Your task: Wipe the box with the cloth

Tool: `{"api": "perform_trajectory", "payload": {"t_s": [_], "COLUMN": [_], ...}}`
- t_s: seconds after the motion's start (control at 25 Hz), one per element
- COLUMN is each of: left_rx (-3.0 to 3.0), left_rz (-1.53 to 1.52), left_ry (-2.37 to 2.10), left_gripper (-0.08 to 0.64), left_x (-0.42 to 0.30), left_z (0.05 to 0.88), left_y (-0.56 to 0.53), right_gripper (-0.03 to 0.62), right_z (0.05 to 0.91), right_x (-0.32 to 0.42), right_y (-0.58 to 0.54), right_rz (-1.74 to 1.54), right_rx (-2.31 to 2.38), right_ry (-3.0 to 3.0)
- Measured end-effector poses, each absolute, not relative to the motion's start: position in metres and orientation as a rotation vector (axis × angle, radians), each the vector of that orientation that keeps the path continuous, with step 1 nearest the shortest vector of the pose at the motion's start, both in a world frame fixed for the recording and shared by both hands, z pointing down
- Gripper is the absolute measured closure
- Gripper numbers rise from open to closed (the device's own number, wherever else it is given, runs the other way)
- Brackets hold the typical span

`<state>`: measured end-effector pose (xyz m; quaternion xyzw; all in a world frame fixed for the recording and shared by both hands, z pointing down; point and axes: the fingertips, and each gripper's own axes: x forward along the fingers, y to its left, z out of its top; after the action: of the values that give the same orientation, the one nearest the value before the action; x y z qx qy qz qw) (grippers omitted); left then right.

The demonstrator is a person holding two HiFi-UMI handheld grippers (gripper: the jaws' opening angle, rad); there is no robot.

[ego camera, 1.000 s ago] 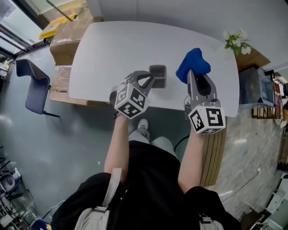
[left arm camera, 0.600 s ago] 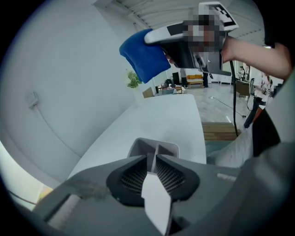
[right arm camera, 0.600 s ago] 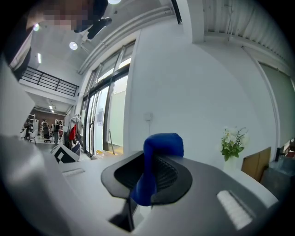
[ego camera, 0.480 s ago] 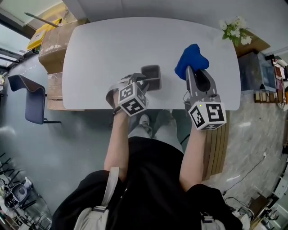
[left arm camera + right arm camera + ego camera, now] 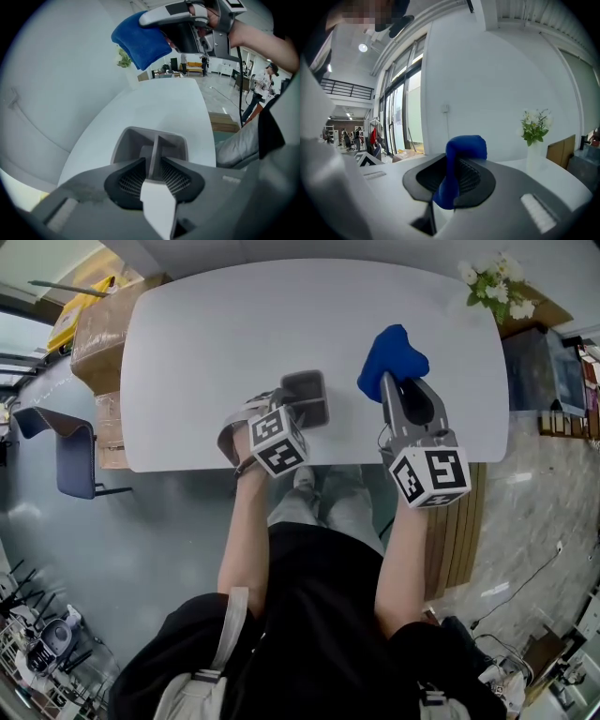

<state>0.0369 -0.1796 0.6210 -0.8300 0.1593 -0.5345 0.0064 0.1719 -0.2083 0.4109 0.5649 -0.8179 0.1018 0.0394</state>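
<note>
1. Gripping the grey box (image 5: 311, 390), the left tool (image 5: 292, 404) has its jaws closed narrow on the thin upright wall that divides the box into two open compartments. The left gripper view shows that divider pinched between the ribbed pads (image 5: 172, 177), with the box (image 5: 136, 140) directly ahead of the left tool (image 5: 153, 169).
2. The box lies by the near edge of the white table (image 5: 225, 329), about midway along that edge. Whether it rests on the table or is raised a little cannot be told.
3. The right tool (image 5: 387, 382) is clamped on a blue cloth (image 5: 394, 354), which bunches out beyond its tips. In the right gripper view a fold of the cloth (image 5: 463, 149) hangs between the jaws of the right tool (image 5: 452, 180).
4. The cloth is off to the right of the box and apart from it, toward the table's right end. From the left gripper view the cloth (image 5: 140, 40) hangs in the air above the table (image 5: 164, 101).
5. A vase of white flowers (image 5: 497, 285) stands at the far right corner of the table. Cardboard cartons (image 5: 98, 329) and a dark chair (image 5: 64, 442) stand on the floor past the left end.
</note>
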Motion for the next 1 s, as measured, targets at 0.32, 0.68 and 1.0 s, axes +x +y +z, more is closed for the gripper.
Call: {"api": "perform_trajectory", "payload": {"t_s": [0.32,0.68,1.0], "left_rx": [-2.497,-2.450,-2.423], "left_rz": [-1.841,-1.906,-1.870], "left_ry": [0.532,0.471,0.467], "left_gripper": [0.459,0.500,0.506], "left_x": [0.035,0.048,0.048], "left_z": [0.636,0.647,0.648], "left_y": [-0.192,-0.187,-0.187], "right_gripper": [0.543,0.543,0.543], "right_z": [0.424,0.437,0.443], "right_x": [0.186,0.195,0.190], "right_y": [-0.219,-0.224,-0.223], "right_rz": [0.352,0.403,0.420], "right_rx": [1.713,1.696,1.665], "right_ry": [-2.499,-2.504,-2.515]}}
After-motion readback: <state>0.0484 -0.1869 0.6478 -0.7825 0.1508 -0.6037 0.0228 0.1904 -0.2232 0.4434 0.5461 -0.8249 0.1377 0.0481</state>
